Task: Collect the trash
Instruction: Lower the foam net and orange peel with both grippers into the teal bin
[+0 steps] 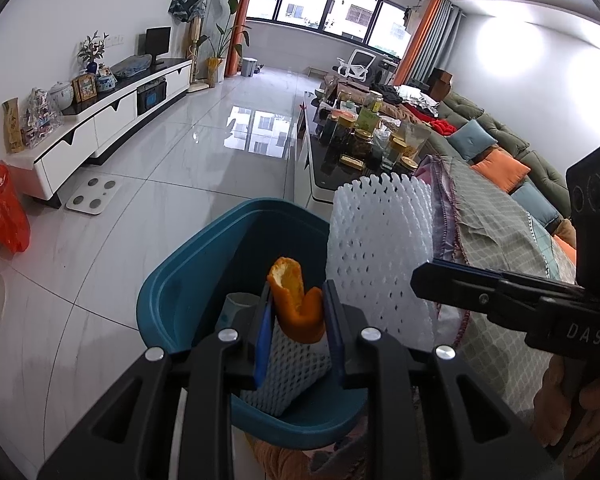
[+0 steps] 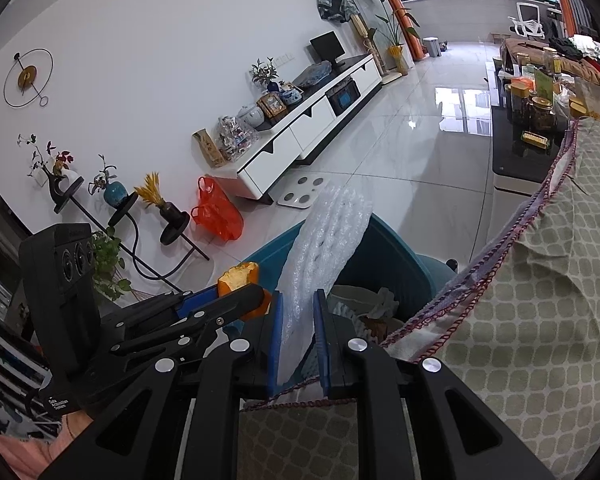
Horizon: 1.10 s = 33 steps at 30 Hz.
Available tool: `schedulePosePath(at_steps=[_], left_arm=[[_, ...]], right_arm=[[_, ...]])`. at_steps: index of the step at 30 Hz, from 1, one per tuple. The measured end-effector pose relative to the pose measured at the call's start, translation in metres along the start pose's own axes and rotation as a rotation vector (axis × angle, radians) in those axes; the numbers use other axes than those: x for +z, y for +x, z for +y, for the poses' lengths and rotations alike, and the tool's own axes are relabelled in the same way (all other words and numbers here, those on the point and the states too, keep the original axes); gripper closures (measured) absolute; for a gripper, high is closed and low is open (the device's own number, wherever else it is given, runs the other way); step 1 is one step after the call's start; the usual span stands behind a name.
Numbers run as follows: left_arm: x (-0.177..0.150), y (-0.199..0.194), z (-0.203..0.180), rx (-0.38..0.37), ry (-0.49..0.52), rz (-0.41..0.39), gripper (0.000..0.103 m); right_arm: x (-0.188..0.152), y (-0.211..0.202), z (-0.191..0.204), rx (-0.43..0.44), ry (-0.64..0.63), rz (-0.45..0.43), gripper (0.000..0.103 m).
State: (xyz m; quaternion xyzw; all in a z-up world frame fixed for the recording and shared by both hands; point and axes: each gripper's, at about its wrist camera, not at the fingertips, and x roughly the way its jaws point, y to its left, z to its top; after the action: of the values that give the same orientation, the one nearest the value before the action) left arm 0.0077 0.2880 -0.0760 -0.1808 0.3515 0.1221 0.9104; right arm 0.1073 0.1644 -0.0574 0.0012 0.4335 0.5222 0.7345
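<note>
Curled orange peel (image 1: 296, 300) and upright white foam net (image 1: 376, 248) over teal bin (image 1: 172, 280)

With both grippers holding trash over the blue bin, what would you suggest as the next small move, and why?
Probably open the left gripper first. Its pads are shut on the orange peel, which already hangs above the blue bin opening, so it should drop inside. The right gripper holds the white foam net nearer the rim and may need moving inward.

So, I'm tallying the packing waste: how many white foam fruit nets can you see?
2. One foam net is held upright in the right gripper over the blue bin; another foam net lies inside the bin, under the orange peel. More may be hidden.
</note>
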Motion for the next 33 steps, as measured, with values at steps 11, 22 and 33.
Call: schedulePosePath(at_steps=[11,22,33], left_arm=[[-0.001,0.003,0.001,0.003,-0.001,0.009,0.078],[-0.004,0.008,0.006,0.011,-0.017,0.022,0.078],[-0.004,0.012,0.01,0.014,-0.033,0.035,0.078]], right_arm=[[0.0,0.008,0.002,-0.005,-0.004,0.022,0.087],[-0.001,0.019,0.005,-0.014,-0.011,0.053,0.086],[-0.003,0.026,0.007,-0.022,-0.018,0.076,0.086]])
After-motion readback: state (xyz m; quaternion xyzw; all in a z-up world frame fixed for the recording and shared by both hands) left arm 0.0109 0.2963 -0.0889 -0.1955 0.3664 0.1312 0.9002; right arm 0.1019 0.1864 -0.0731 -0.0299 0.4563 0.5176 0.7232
